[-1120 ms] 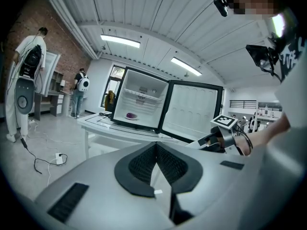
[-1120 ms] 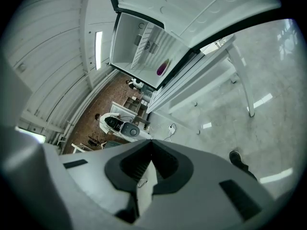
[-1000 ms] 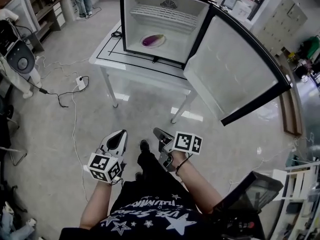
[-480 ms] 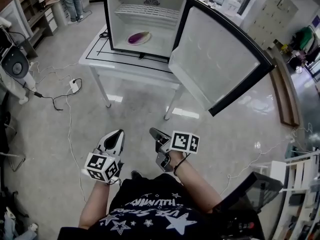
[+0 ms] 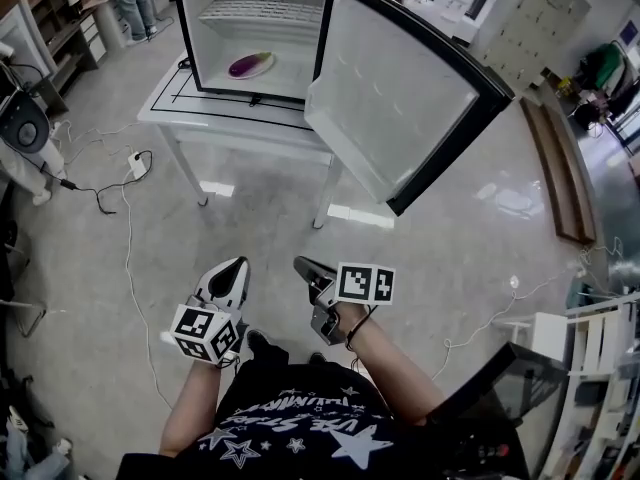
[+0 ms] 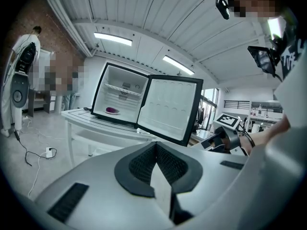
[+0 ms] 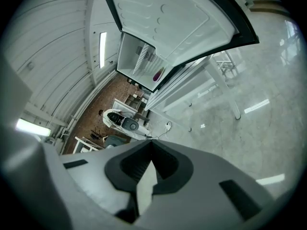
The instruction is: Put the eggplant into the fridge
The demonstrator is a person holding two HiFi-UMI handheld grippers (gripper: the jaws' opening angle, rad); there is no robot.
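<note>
The eggplant (image 5: pixel 245 65) sits in the fridge (image 5: pixel 200 26), door (image 5: pixel 400 98) open. The person (image 5: pixel 290 418) keeps backing off, left gripper (image 5: pixel 236 268) and right gripper (image 5: pixel 304 266) jaws clenched empty. Basically done.

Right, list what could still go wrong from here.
1. The open door of the white mini fridge juts past the white table; walking up could knock it.
2. A white power strip and loose cables lie on the floor left of the table, a likely trip hazard.
3. The purple eggplant lies loose on a pale oval plate; slamming the door might jolt it.
</note>
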